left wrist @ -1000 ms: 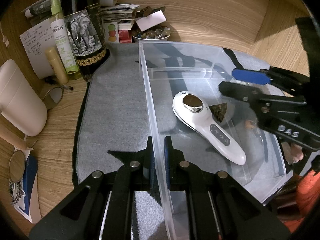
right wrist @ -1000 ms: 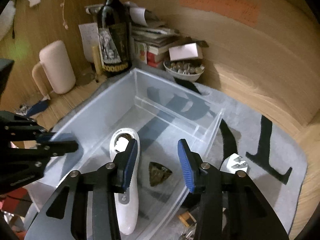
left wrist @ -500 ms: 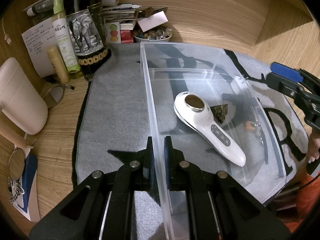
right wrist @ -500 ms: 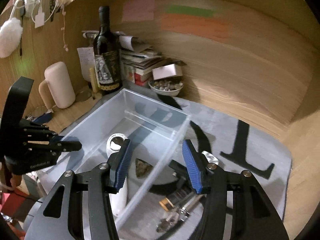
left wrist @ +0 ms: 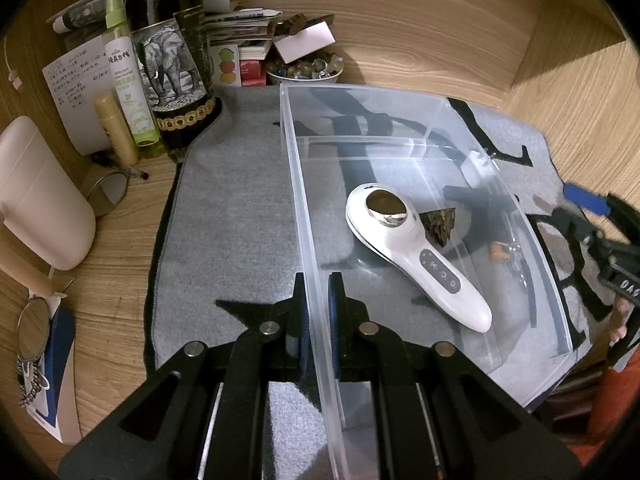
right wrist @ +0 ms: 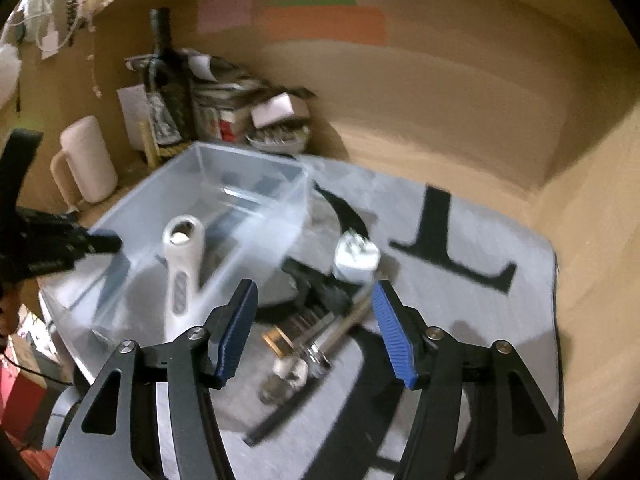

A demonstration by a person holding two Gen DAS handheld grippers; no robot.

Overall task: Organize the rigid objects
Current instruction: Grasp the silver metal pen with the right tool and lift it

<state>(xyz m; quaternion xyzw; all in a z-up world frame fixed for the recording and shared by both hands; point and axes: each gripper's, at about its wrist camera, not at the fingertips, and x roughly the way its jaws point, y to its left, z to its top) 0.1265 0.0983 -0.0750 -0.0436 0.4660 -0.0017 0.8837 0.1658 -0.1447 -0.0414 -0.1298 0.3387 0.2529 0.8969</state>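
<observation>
The clear plastic bin [left wrist: 400, 128] stands on a grey mat [left wrist: 232, 208] on the wooden worktop [left wrist: 440, 32]. The left gripper [left wrist: 318, 312] is clenched on the near side wall of the bin, one finger outside the wall and one inside. In the bin lies a white handheld device [left wrist: 412, 256] with a round metal head, and a small dark ridged piece [left wrist: 440, 222] touches its side. Left of the bin, at the far edge of the mat, stand a dark bottle [left wrist: 172, 64] with an elephant label and a green spray bottle [left wrist: 128, 76]. Behind the bin there is a bowl of small stones [left wrist: 306, 70].

The right gripper [right wrist: 316, 328] is released, its blue pads wide apart, and it hovers over the mat just right of the bin. Under it lies a group of small things: a white plug [right wrist: 354, 258], a long metal tool [right wrist: 344, 324] and some small pieces too blurred to tell.
</observation>
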